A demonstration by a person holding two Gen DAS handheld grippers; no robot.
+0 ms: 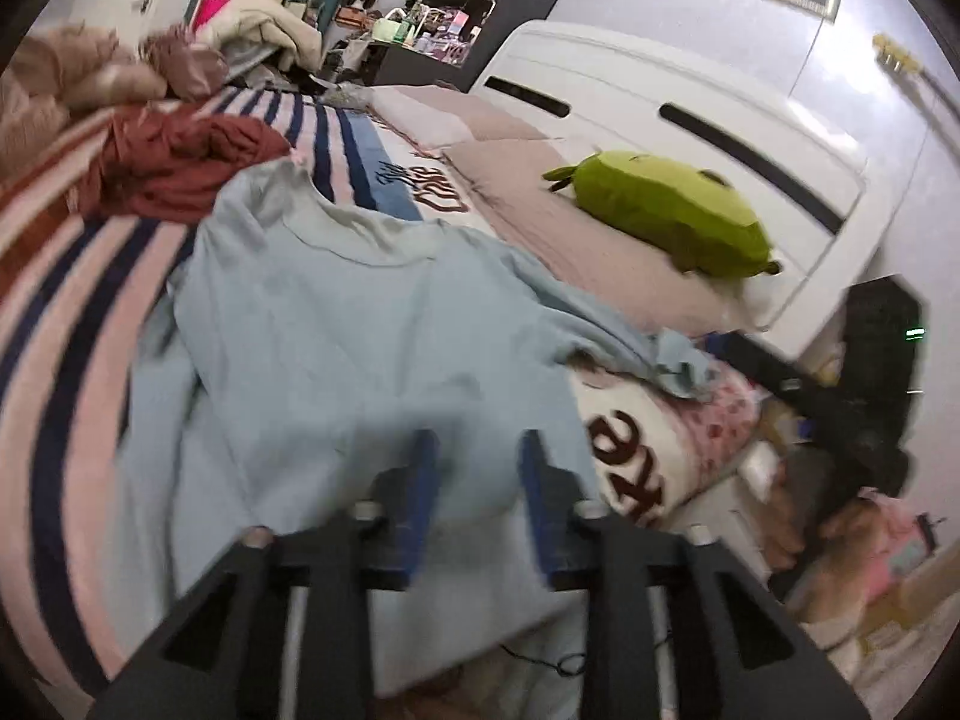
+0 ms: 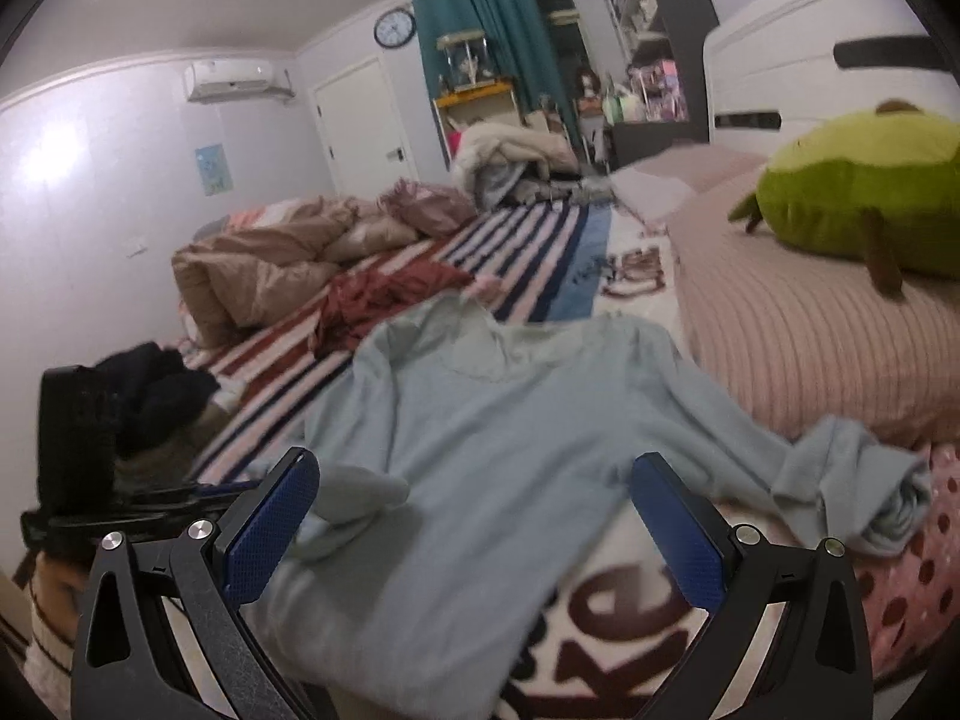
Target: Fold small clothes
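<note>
A light blue long-sleeved top (image 1: 336,348) lies spread on the bed, collar toward the far end. It also shows in the right wrist view (image 2: 504,420), with one sleeve bunched at the right (image 2: 864,492). My left gripper (image 1: 477,450) hovers over the top's lower hem with its blue pads partly open, and nothing is between them. My right gripper (image 2: 474,480) is wide open above the hem, empty. The other gripper's black body shows at the right of the left wrist view (image 1: 864,396) and at the left of the right wrist view (image 2: 78,450).
A crumpled dark red garment (image 1: 180,168) lies beyond the top on the striped blanket (image 1: 66,312). A green plush toy (image 1: 672,216) rests on a pink pillow (image 2: 798,336). A beige duvet (image 2: 270,264) and dark clothes (image 2: 156,384) sit at the left. A white headboard (image 1: 660,108) stands behind.
</note>
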